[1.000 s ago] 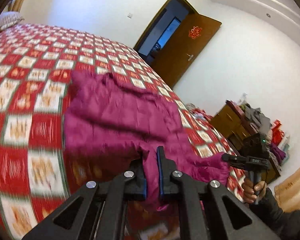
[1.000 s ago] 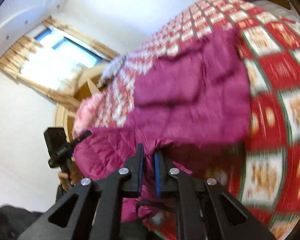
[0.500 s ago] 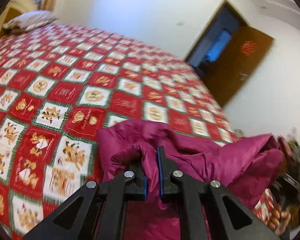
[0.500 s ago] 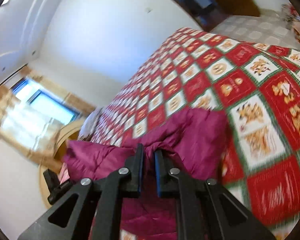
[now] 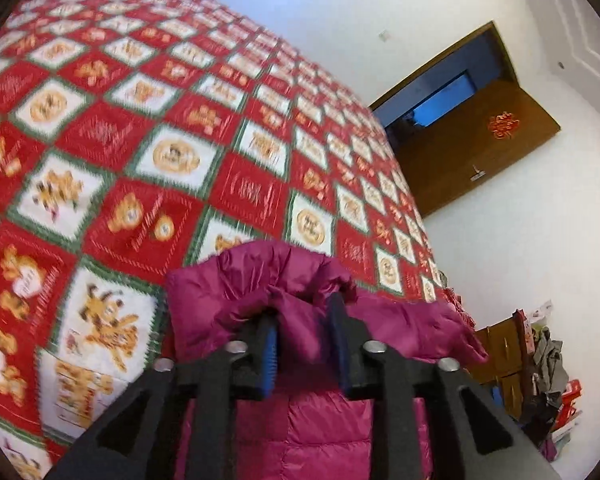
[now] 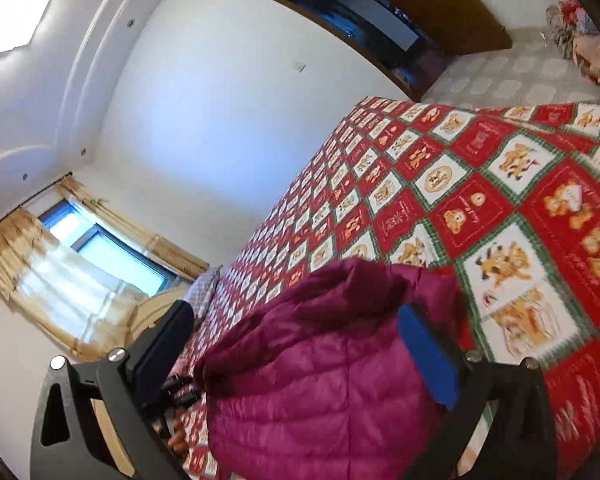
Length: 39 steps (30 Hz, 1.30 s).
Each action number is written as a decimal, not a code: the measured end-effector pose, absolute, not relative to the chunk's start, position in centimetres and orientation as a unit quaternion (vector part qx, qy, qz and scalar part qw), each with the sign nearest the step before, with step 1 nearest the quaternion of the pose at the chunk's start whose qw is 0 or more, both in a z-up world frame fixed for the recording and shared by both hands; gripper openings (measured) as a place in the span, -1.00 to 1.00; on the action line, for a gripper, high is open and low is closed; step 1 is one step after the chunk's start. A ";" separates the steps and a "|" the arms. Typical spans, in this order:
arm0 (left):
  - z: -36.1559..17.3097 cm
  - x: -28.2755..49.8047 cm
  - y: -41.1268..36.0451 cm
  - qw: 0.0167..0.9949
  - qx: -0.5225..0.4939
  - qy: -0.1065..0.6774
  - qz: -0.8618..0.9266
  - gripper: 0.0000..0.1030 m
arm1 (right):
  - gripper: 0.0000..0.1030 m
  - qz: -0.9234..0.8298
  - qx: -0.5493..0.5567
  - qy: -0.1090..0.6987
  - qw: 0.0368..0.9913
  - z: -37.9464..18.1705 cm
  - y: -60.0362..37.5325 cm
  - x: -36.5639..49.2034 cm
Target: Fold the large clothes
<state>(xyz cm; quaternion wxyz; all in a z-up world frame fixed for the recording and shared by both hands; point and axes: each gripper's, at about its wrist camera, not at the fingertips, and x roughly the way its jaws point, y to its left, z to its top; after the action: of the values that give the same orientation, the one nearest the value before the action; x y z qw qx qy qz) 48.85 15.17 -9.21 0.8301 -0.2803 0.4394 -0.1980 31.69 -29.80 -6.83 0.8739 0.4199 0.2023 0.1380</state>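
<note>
Both hand-held grippers' jaws just parting, right point(image 6: 300, 344) wide, left point(image 5: 303, 340) slightly, over jacket point(image 6: 320, 380).

Bed point(image 5: 228, 148) w/ magenta jacket point(image 5: 324, 420).

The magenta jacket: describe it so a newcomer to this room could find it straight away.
Start at the big bed under the red, white and green checked cartoon quilt. Near its edge, in front of the two tools, lies the jacket, a puffy quilted garment folded over on itself. It is the only plain magenta thing on that busy pattern.
</note>
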 end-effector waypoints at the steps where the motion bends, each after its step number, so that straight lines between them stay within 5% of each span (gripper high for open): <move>1: -8.6 48.7 15.1 0.839 -0.266 0.436 -0.186 0.01 | 1.00 0.133 0.403 0.196 0.884 -5.9 -29.5 30.6; 3: -7.3 47.9 15.1 0.868 -0.221 0.419 -0.147 0.55 | 1.00 0.098 0.340 0.198 0.914 -3.7 -28.5 28.8; 7: -5.1 45.0 15.1 0.912 -0.166 0.369 -0.068 0.63 | 0.99 0.023 0.194 0.232 0.953 -0.9 -25.5 28.3; 9: -5.1 43.9 14.5 0.923 -0.132 0.357 -0.051 0.63 | 0.63 0.010 0.162 0.252 0.954 -1.3 -24.6 29.0; 11: -5.7 43.1 12.8 0.931 -0.084 0.351 -0.062 0.63 | -0.08 0.006 0.147 0.285 0.947 -2.5 -23.8 30.7; 13: -6.7 43.3 10.1 0.934 -0.016 0.353 -0.055 0.63 | -0.23 0.005 0.157 0.318 0.935 -4.2 -23.4 33.5; 18: -9.1 46.9 6.0 0.926 0.063 0.370 -0.041 0.63 | -0.23 -0.030 0.095 0.340 0.935 -7.7 -21.3 39.7; 28: -16.5 53.1 4.5 0.905 0.057 0.422 -0.011 0.64 | -0.13 -0.069 0.050 0.397 0.914 -14.4 -20.5 46.1; 39: -19.4 54.5 5.4 0.896 -0.004 0.445 -0.017 0.90 | -0.09 -0.085 0.058 0.395 0.913 -16.6 -20.6 47.1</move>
<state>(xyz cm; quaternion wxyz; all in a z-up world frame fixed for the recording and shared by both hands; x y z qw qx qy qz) 54.52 5.35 -19.37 0.8956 -0.0039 0.4446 -0.0168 47.08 -20.62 -16.65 0.9131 0.0576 0.3945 -0.0847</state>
